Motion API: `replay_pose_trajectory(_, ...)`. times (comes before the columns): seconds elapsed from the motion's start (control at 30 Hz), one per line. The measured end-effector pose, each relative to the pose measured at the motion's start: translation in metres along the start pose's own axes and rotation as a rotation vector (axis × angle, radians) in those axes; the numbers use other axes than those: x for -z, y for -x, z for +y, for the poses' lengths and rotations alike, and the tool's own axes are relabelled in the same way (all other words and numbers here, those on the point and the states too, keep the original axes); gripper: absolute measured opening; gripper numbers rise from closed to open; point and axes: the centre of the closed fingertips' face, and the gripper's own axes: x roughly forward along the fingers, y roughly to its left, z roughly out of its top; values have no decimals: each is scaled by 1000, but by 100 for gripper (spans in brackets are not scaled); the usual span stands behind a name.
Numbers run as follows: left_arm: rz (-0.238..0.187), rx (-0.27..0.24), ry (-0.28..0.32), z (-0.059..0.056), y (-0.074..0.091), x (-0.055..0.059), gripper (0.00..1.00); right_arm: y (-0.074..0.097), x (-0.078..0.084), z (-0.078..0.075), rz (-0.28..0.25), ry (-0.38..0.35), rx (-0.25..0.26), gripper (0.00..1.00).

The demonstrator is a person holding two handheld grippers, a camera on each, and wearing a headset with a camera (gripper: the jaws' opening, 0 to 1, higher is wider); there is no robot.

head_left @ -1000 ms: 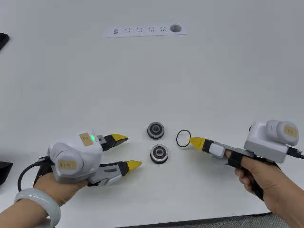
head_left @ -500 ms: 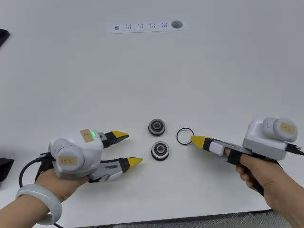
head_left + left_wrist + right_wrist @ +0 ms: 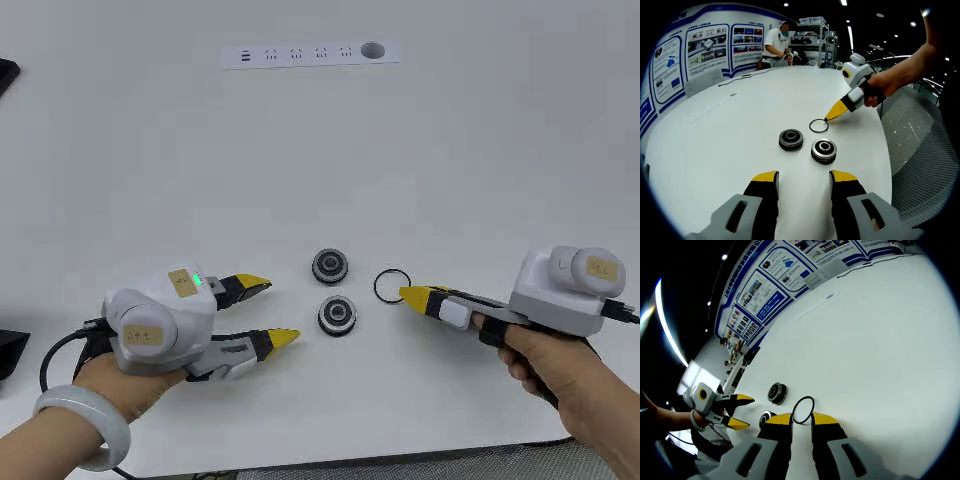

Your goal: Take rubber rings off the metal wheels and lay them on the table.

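Two metal wheels lie flat mid-table, the far wheel (image 3: pixel 330 266) (image 3: pixel 791 139) and the near wheel (image 3: pixel 337 315) (image 3: pixel 824 150), each with a dark outer band. A loose black rubber ring (image 3: pixel 392 285) (image 3: pixel 819 126) (image 3: pixel 803 410) lies flat on the table to their right. My right gripper (image 3: pixel 410 294) (image 3: pixel 802 419) has its yellow tips at the ring's near edge, jaws only slightly apart and holding nothing. My left gripper (image 3: pixel 267 310) (image 3: pixel 804 180) rests wide open left of the wheels, a short gap away from them.
A white power strip (image 3: pixel 310 53) lies at the back of the white table (image 3: pixel 480 160). The table's front edge (image 3: pixel 400 460) runs just under both hands. A dark object (image 3: pixel 10 355) with a cable sits at the left edge.
The view has shifted slightly. My right gripper's tip has crept a little closer to the ring. The wheels, the ring and my left gripper keep their places.
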Motion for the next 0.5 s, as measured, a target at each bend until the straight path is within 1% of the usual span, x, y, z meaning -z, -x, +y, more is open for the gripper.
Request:
replay_pose_trajectory(0.03,-1,-1,1,0,0,0,41,0,0,0,3,4,1,16)
replay_pose_trajectory(0.1,4,-4,-2,1,1,0,42,2,0,0,4,37,11,19)
replay_pose_trajectory(0.2,0,-3,-1,0,1,-1,41,3,-1,1,5,54,17,20)
replay_pose_trajectory(0.37,-6,-5,2,-1,1,-3,41,2,-2,7,0,51,-4,20)
replay_pose_trajectory(0.5,-16,-2,-1,-2,1,-7,40,0,0,19,1,57,-24,20)
